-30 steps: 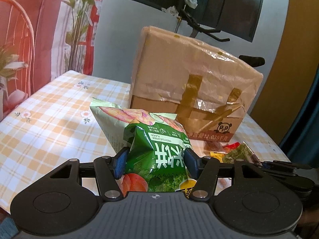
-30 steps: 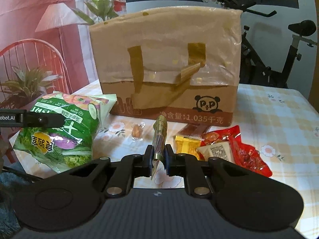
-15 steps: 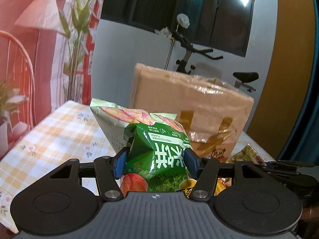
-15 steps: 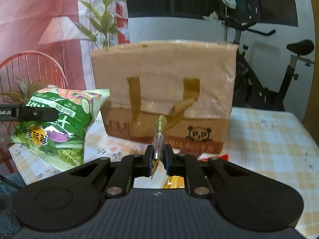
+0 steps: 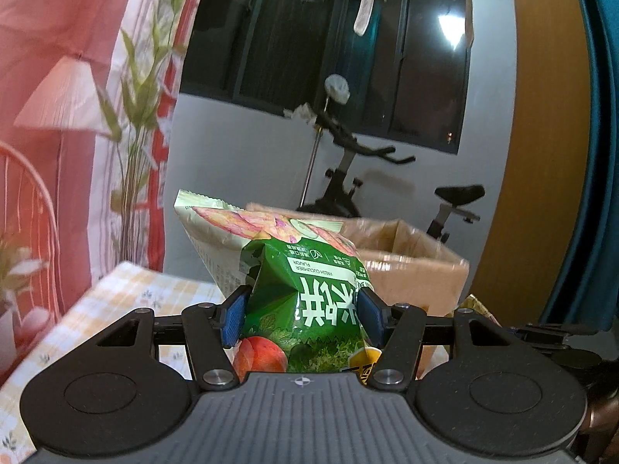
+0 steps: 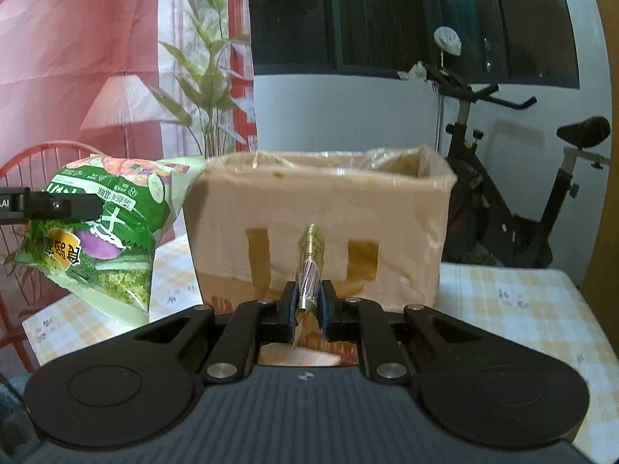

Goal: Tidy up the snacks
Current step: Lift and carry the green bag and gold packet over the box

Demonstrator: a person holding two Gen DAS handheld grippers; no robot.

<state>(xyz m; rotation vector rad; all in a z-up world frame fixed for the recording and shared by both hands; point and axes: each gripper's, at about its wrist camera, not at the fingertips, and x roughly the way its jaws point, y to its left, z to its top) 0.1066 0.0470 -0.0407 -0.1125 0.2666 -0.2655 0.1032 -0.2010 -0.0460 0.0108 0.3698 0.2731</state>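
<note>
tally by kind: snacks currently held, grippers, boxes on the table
Snack packets held: 2, the green chip bag and the slim gold packet
Grippers: 2, the left gripper and the right gripper
Cardboard boxes: 1, the cardboard box
Total: 5

green chip bag (image 5: 305, 301) aloft, gold packet (image 6: 310, 270) upright

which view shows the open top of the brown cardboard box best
The right wrist view: the brown cardboard box sits centred, its whole front and open rim visible above the slim gold snack packet. The left wrist view shows only its right part, behind the green chip bag.
</note>
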